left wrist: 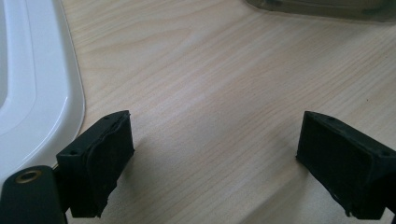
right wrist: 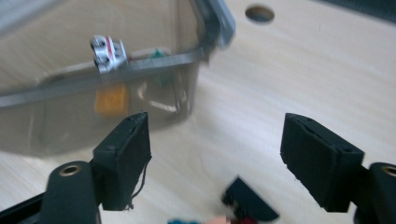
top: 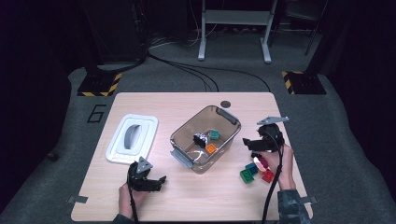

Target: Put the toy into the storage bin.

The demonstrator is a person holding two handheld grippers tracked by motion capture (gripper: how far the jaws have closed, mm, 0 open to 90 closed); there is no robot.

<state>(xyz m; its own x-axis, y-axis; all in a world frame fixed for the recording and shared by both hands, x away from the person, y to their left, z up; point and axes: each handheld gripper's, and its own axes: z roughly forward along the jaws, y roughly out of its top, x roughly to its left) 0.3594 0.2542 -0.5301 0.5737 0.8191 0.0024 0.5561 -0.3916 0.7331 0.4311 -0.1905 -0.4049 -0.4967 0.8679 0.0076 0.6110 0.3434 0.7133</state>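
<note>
Below, pale wood-grain tabletop (left wrist: 224, 93) is seen between both grippers' spread, empty jaws: left gripper (left wrist: 215, 163) beside a glossy white lid (left wrist: 42, 102), right gripper (right wrist: 215, 158) near the clear plastic bin (right wrist: 196, 56).

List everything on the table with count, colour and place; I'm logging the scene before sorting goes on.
Clear plastic bin with grey latches: one, table centre.
Toy blocks inside the bin: three; black-and-white, teal, orange.
Toy blocks outside the bin: four, right of the bin near the right hand; green, blue, red, and a dark one with pink.
White plastic lid with grey handle: one, left of the bin.
Light wooden table: one.
Left gripper: black, open, front left.
Right gripper: black, open, above the loose blocks.
</note>
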